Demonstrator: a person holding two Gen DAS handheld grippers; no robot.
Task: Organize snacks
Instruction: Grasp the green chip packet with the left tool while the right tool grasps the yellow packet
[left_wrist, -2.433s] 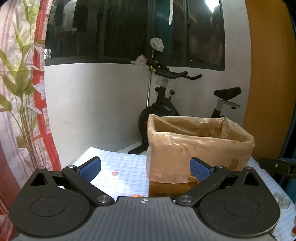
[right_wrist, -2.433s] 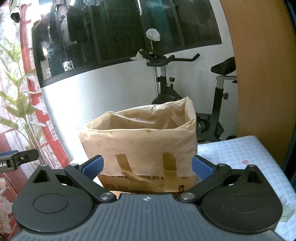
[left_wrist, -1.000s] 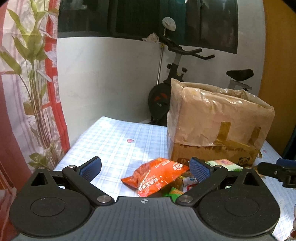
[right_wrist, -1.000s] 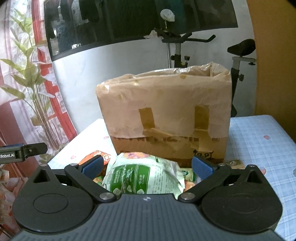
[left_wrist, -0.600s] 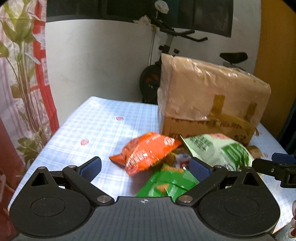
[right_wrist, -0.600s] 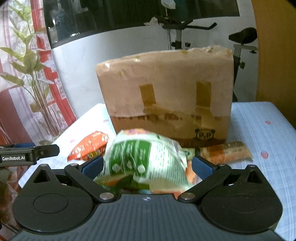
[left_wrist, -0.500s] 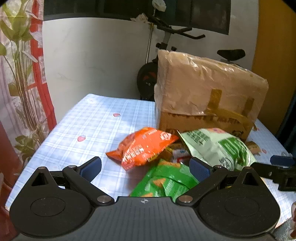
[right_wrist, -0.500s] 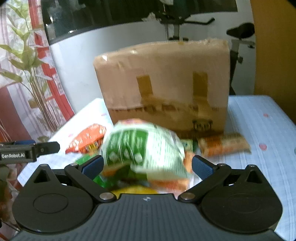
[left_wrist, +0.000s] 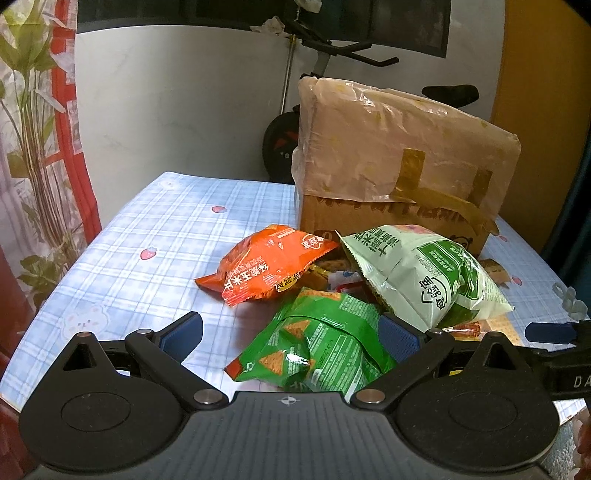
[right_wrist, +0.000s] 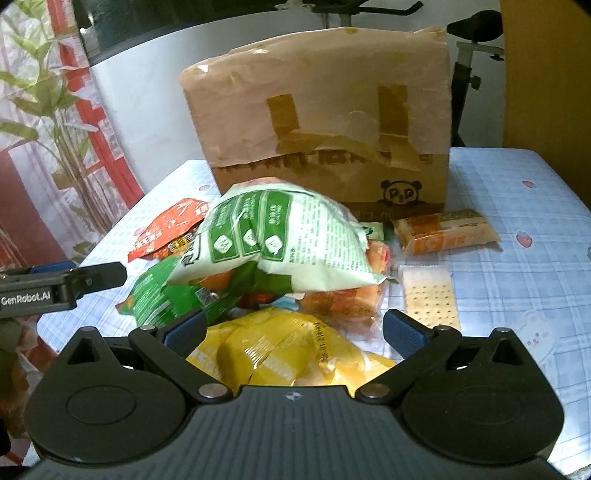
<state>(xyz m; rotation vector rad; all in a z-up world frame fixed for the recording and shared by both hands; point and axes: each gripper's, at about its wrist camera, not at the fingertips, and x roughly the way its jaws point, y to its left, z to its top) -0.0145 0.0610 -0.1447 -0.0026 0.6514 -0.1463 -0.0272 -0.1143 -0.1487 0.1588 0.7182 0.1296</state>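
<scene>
A pile of snack bags lies on the checked tablecloth in front of a cardboard box (left_wrist: 402, 162) lined with a brown bag. The pile holds an orange bag (left_wrist: 266, 269), a pale green bag (left_wrist: 424, 277) and a dark green chip bag (left_wrist: 317, 343). My left gripper (left_wrist: 290, 330) is open, its fingers either side of the dark green bag. In the right wrist view my right gripper (right_wrist: 293, 330) is open over a yellow bag (right_wrist: 288, 350), with the pale green bag (right_wrist: 277, 243) and the box (right_wrist: 325, 122) beyond.
An orange wrapped bar (right_wrist: 447, 230) and a cracker pack (right_wrist: 428, 295) lie right of the pile. The table (left_wrist: 147, 258) edge runs close on the left, by a plant and red curtain. An exercise bike (left_wrist: 332, 44) stands behind the box.
Both grippers have tilted down and moved closer to the pile, so the snacks fill more of each view. The yellow bag has come into the right wrist view. Both stay open.
</scene>
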